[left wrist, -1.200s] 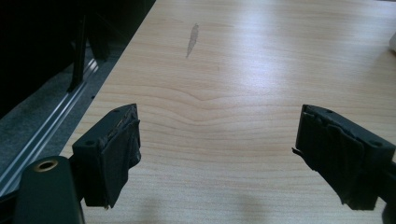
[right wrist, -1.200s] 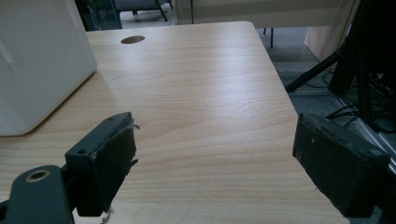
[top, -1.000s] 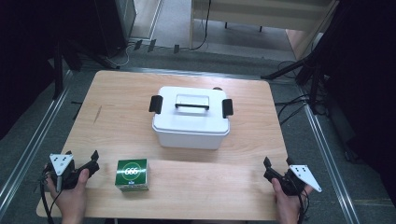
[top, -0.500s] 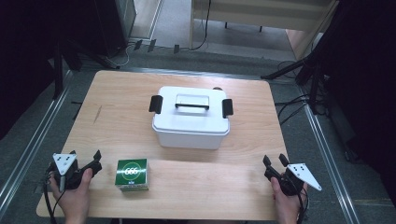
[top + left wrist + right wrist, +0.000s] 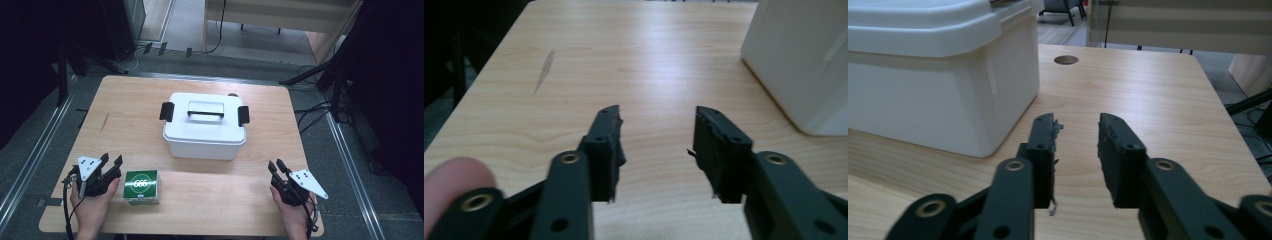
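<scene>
While both jaws have just been closing on nothing, left gripper point(image 5: 111, 161) and right gripper point(image 5: 276, 166) flank the box point(image 5: 204, 131), part open.

Lab: tripod legs point(image 5: 320, 75), floor cables point(image 5: 312, 117)

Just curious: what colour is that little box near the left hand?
Green, with a white round mark on top; the high view shows it best.
</scene>
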{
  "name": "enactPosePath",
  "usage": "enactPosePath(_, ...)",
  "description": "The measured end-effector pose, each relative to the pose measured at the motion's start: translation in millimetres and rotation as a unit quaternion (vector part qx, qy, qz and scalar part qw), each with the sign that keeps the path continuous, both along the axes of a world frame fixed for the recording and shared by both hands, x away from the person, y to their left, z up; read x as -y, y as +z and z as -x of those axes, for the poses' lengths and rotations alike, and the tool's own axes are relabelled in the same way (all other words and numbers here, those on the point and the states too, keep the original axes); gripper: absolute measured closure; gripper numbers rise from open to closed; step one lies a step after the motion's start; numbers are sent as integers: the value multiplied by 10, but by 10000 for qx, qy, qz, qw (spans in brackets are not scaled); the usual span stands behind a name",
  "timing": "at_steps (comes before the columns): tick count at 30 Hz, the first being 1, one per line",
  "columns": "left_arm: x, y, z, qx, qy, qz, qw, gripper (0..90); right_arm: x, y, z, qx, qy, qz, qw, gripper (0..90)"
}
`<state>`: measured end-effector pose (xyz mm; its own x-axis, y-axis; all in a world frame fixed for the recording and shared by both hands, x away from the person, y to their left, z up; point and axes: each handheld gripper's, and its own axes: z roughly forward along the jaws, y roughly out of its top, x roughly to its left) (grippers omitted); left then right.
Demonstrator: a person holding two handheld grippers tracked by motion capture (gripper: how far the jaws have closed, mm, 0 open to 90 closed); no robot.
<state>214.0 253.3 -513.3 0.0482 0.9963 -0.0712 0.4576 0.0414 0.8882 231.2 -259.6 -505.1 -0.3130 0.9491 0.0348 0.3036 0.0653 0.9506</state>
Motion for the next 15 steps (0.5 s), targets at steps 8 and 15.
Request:
enactPosePath(8,-29,188,-333,-171,-484,184,9985,862,-246,70,-291,-285,526,-52,9982,900)
enactPosePath(15,91,426,-561,-355,-1003,117,9943,900,-445,173,-561,-491,499,-59,9975,900)
